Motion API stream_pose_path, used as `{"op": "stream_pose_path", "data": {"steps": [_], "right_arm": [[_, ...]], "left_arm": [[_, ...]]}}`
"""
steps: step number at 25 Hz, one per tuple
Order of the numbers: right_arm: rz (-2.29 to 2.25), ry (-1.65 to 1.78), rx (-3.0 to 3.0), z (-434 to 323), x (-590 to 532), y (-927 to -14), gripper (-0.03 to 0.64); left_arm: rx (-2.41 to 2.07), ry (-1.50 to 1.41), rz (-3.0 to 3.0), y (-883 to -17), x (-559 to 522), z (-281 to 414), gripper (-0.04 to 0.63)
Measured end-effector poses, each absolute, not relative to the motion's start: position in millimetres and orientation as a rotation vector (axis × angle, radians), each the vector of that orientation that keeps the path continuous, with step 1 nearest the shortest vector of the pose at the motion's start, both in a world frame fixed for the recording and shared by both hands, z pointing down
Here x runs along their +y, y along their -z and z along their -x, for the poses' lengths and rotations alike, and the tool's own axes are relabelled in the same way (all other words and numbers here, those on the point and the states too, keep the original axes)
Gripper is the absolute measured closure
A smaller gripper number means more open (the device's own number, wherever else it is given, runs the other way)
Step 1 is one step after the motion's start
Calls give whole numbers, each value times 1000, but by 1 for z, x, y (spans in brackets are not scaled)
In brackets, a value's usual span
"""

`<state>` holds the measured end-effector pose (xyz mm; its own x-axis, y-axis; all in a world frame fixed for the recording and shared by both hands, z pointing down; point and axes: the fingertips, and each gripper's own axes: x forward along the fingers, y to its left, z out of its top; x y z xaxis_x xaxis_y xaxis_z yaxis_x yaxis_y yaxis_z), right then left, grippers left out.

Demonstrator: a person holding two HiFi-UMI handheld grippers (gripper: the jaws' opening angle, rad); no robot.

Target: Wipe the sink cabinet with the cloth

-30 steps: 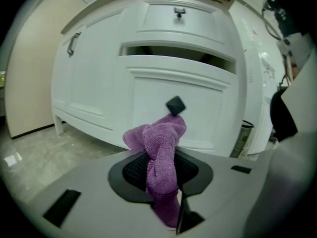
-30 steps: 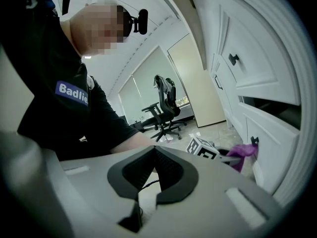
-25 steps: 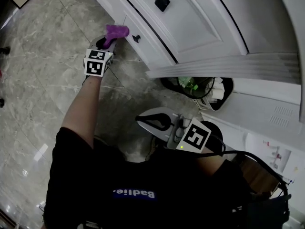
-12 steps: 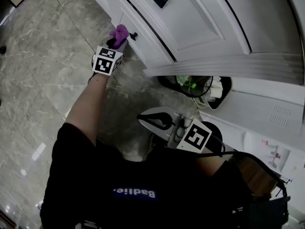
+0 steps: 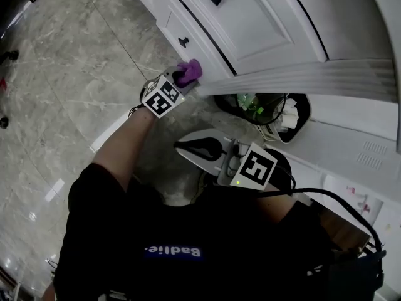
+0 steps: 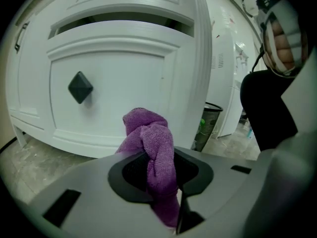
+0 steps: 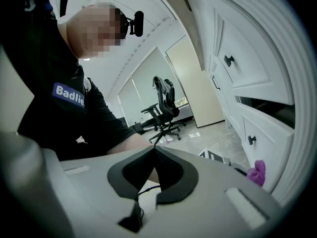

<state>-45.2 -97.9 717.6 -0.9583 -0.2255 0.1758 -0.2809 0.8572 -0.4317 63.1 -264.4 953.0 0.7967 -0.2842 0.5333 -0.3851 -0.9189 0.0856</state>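
My left gripper is shut on a bunched purple cloth. It holds the cloth against the white sink cabinet, low on its front and just past a small black knob. In the left gripper view the cloth sticks out between the jaws, facing a white panel with a black diamond knob. My right gripper hangs back near my body, shut and holding nothing. In its own view the right gripper points away from the cabinet, and the cloth shows at lower right.
A black waste bin with rubbish stands on the floor right of the cloth, also visible as the bin. Grey marble floor spreads to the left. An office chair stands far off. A cable runs from the right gripper.
My left gripper has carried the cloth right and toward me along the cabinet front, from beside the drawer knob to the lower edge near the bin. The right gripper has stayed put.
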Motion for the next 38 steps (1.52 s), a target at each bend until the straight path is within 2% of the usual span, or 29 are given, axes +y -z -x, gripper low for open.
{"op": "stream_pose_path", "data": {"steps": [8, 15, 19, 25, 32, 38], "right_arm": [[-430, -745, -2944, 40, -106, -711, 615], [-477, -759, -2927, 42, -111, -710, 615], [-591, -776, -2862, 40, -119, -706, 615], [-764, -820, -2761, 23, -129, -633, 615], [-753, -785, -2672, 42, -130, -453, 615], [-770, -773, -2590, 11, -118, -394, 615]], "left_arm": [[-296, -840, -2834, -957, -209, -93, 492], [-449, -760, -2777, -940, -215, -76, 493], [-616, -740, -2780, -902, -214, -49, 494], [-848, -659, -2652, -785, -176, 5, 493], [-1007, -468, -2503, -568, -184, 81, 492], [-1017, -444, -2524, -431, -175, 95, 493]]}}
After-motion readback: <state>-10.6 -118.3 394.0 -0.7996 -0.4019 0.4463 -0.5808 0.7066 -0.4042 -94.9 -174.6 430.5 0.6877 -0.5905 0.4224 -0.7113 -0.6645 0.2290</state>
